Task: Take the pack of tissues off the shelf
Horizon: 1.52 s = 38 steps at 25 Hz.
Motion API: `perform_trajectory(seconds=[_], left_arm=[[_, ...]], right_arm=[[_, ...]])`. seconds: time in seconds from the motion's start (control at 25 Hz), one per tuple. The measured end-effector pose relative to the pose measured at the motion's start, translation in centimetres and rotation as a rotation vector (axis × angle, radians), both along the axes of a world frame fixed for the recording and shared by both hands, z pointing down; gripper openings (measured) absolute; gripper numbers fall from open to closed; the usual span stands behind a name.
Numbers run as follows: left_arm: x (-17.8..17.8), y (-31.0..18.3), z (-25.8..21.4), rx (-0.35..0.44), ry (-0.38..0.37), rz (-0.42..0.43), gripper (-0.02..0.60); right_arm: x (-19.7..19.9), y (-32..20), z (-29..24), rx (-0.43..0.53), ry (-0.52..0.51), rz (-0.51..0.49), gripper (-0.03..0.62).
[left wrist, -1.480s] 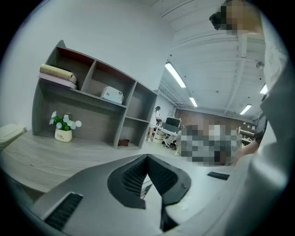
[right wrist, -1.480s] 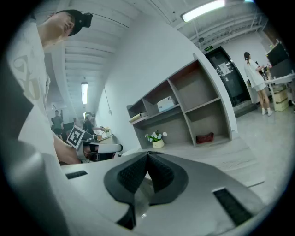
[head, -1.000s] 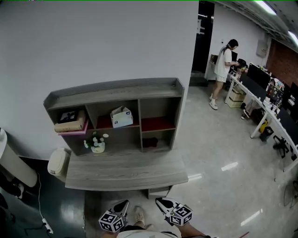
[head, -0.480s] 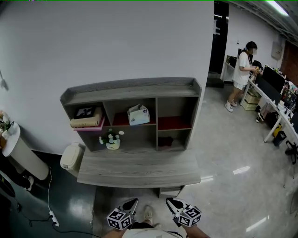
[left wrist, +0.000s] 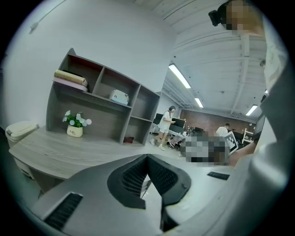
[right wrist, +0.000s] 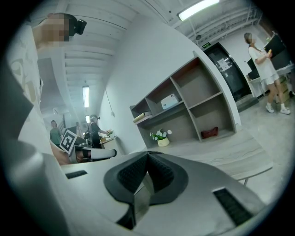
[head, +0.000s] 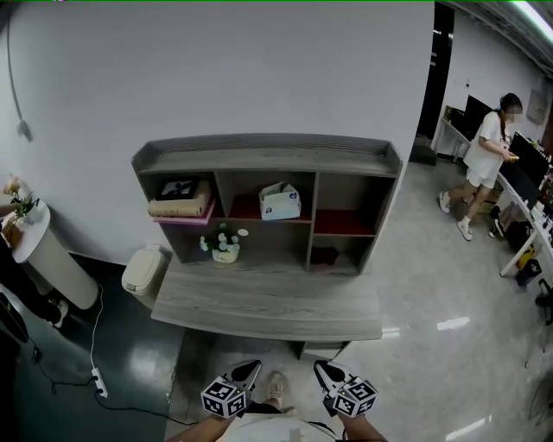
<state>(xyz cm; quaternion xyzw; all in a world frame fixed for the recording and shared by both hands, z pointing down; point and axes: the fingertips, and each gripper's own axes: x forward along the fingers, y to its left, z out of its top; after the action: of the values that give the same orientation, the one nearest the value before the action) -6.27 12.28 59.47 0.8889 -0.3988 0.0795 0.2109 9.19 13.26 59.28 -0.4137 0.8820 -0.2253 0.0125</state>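
The pack of tissues (head: 280, 202) sits in the upper middle compartment of the shelf (head: 268, 155), across the bench (head: 268, 304), straight ahead between left claw (head: 247, 371) and right claw (head: 322, 372). Both are closed and empty, neither clearly nearer.

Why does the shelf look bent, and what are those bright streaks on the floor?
Head view: the wide lens bows the shelf; ceiling lights glare off the glossy floor. Left gripper view and right gripper view: fisheye circles with dark corners, curving the shelf more.

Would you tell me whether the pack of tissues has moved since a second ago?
No; the pack of tissues stays in the upper middle compartment of the shelf.
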Motion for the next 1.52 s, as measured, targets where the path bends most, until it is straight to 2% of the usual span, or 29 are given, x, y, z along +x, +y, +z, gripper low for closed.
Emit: perform_trajectory(seconds=[0.64,0.92,1.16,1.52], left_arm=[[-3.5,-0.3,0.1,-0.004,0.001,-0.107,0.012],[-5.7,-3.5,0.2,-0.002,0.012,-0.146,0.012],[-6.4,-7.4,-0.4,0.021,0.026,-0.144,0.012],[-6.5,-11.7,0.1,0.009,0.031,-0.117,0.012]], right_arm=[[-2.3,-2.4,0.4,0.005,0.005,-0.070,0.005],[-3.3,-5.4,0.0,0.010,0.011,-0.069,0.005],[-3.8,-8.5,-0.4,0.019,0.024,-0.058,0.005],[-4.3,-12.8,-0.1,0.009,0.033,-0.043,0.005]])
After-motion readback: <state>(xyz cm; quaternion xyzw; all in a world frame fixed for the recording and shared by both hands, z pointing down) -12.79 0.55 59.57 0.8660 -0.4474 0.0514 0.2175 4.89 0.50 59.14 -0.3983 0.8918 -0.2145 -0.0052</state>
